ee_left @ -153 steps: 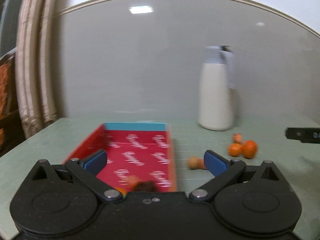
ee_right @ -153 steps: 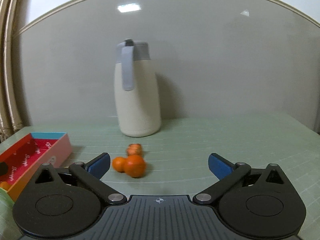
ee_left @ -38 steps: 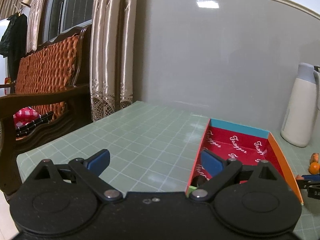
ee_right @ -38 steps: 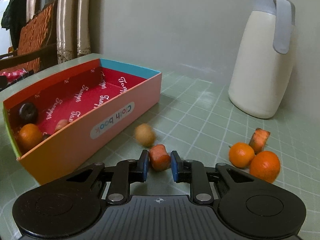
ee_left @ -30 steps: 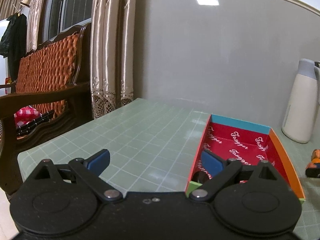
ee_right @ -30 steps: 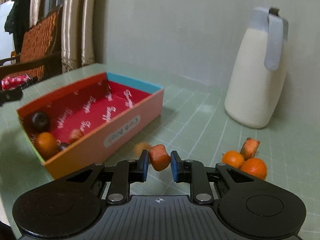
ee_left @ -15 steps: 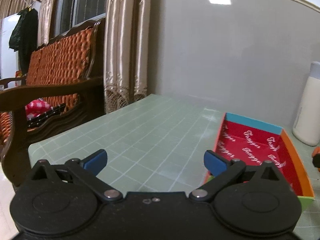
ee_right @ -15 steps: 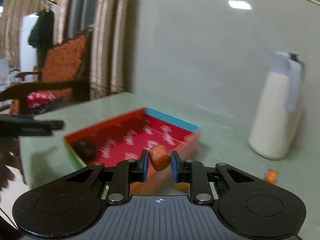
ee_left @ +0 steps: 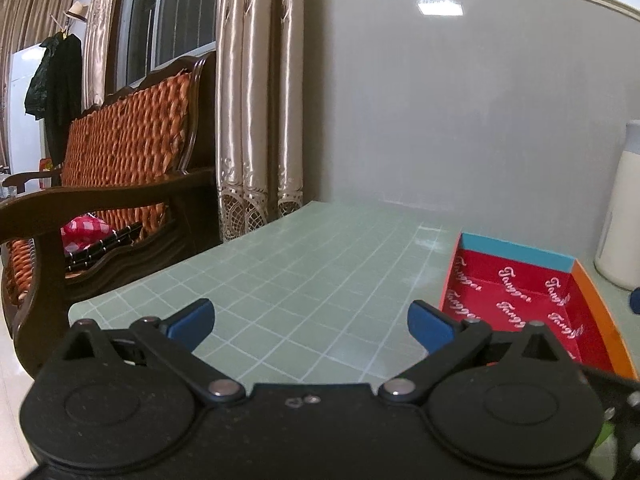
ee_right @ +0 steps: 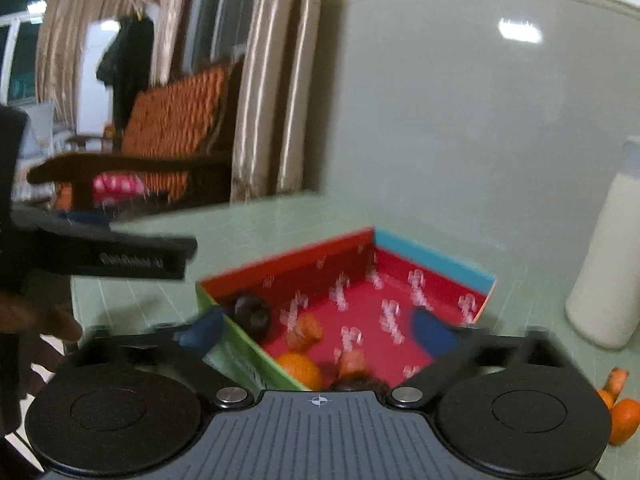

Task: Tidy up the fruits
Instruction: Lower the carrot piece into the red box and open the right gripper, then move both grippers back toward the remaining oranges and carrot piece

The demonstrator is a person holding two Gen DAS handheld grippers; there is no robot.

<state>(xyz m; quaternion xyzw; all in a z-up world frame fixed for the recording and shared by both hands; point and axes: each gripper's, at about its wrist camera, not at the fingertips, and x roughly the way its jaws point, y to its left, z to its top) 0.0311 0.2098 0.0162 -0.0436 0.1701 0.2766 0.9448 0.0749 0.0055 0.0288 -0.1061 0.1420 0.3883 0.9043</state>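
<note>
While the right gripper [ee_right: 316, 330] has just been opening, wide and empty, a reddish-orange fruit piece [ee_right: 305, 332] shows in the red box [ee_right: 432, 258] beneath, among an orange [ee_right: 299, 369] and dark fruit [ee_right: 252, 314]. The left gripper [ee_left: 310, 320] is spread empty over the green table [ee_left: 320, 264]; a cream jug [ee_right: 604, 264] stands right.

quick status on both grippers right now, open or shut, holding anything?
Left gripper: open, empty, over the table.
Right gripper: jaws just opened, nothing between them, over the red box.
</note>
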